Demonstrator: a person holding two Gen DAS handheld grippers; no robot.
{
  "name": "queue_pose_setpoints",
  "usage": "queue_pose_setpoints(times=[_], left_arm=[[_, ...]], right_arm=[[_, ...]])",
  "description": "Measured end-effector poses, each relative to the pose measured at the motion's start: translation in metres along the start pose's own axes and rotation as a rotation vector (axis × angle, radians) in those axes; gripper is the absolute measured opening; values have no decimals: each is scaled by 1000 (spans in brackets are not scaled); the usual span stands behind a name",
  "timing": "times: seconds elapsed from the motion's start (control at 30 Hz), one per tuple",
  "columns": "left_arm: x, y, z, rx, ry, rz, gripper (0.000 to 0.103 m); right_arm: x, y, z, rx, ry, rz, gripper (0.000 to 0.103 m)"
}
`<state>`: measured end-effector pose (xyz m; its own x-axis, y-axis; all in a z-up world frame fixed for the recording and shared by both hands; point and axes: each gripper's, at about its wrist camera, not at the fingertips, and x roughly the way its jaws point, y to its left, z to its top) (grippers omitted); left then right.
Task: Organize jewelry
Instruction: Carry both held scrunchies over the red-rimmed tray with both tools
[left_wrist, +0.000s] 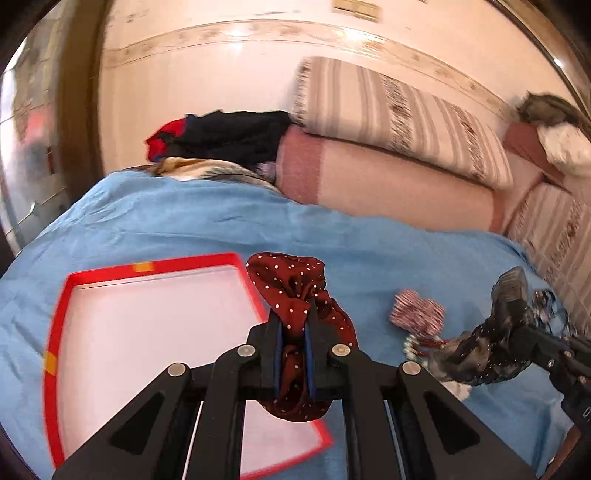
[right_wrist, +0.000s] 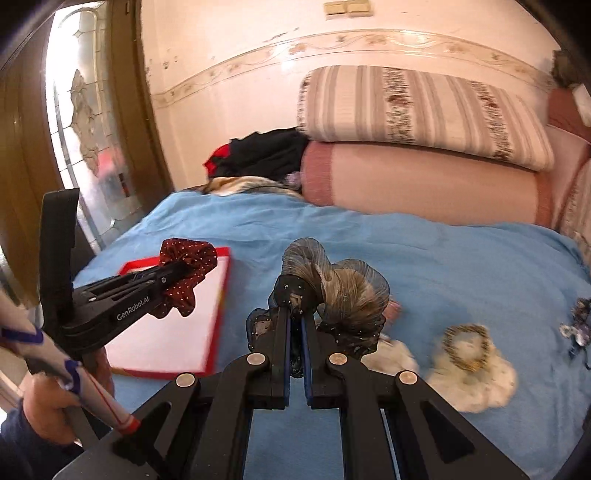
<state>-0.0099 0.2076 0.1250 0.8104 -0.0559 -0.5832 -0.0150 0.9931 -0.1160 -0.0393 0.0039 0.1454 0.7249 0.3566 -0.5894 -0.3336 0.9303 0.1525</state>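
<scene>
— Where are the hair ties right now?

— Two are up in the air. The dark red scrunchie (left_wrist: 295, 291) with white dots is pinched in the left gripper (left_wrist: 293, 332), whose jaws are pressed tight on the cloth. It hangs over the right edge of the red box lid (left_wrist: 59, 314), which lies white side up on the blue bedspread (left_wrist: 332, 236).

— And the other one?

— The sheer grey scrunchie (right_wrist: 340, 291), brownish in its folds, is clamped in the right gripper (right_wrist: 295, 314). Those jaws are squeezed together too, with the fabric bunched between them and spilling out to the right. It sits right of the red one, above the bedspread.

— Anything left lying on the bed?

— Yes. From the left camera, a small pink striped piece (left_wrist: 417, 312) sits on the spread just behind the grey scrunchie, with some beads (left_wrist: 415, 347) near it. From the right camera, a fluffy cream scrunchie (right_wrist: 476, 373) lies to the right with a gold-brown ring (right_wrist: 467, 347) on top of it, and a dark tangled bit (right_wrist: 576, 326) lies at the far right edge; I cannot tell what that is.

— Who is holding the tools?

— A person; a hand (right_wrist: 48, 417) grips the left handle at the near left.

— And behind?

— A striped cushion (right_wrist: 424, 110) stacked on a pink bolster (right_wrist: 424, 181), dark clothes (right_wrist: 266, 151) to their left.
</scene>
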Motion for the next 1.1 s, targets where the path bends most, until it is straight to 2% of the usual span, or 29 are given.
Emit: queue_pose_setpoints(times=[0.2, 0.47, 0.67, 0.83, 1.1], left_arm=[[-5, 61, 17, -83, -21, 96, 10], [6, 131, 24, -188, 26, 179, 10], [20, 162, 26, -235, 56, 208, 10], [34, 188, 22, -290, 93, 233, 10], [59, 194, 13, -318, 147, 236, 10]], right_arm=[[30, 51, 29, -67, 26, 77, 6], [81, 112, 64, -118, 90, 173, 6], [124, 140, 78, -124, 169, 224, 6], [164, 158, 83, -139, 231, 226, 6], [226, 171, 76, -118, 363, 226, 6]])
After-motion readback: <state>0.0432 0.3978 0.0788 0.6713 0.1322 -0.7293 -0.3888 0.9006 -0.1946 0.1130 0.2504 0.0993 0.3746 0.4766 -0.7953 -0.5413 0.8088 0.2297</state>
